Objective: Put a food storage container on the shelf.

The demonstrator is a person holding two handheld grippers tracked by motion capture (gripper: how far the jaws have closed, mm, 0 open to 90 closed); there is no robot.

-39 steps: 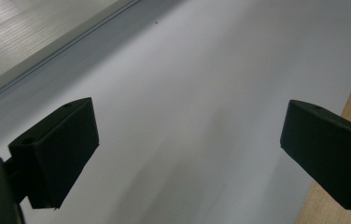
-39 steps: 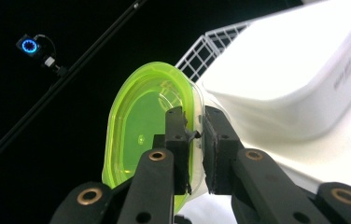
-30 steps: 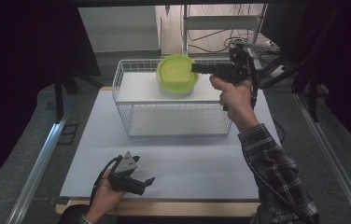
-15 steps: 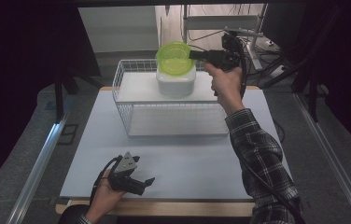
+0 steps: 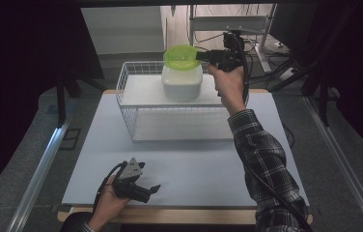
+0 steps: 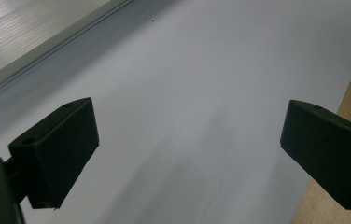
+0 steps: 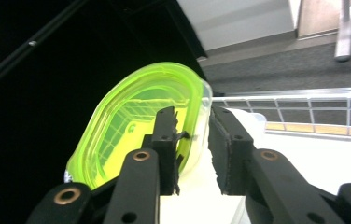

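Up close, the right gripper has just been opening, its jaws loose around the green lid's rim; from above, that lid tilts on the white container in the wire basket. The left gripper rests wide open on the surface.

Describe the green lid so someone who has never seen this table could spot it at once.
Start at the white wire basket at the far end of the table. Inside it stands a white tub, and tipped up over the tub's rim is the lid, its edge between the right gripper jaws. It is the one bright, see-through lime-green thing there.
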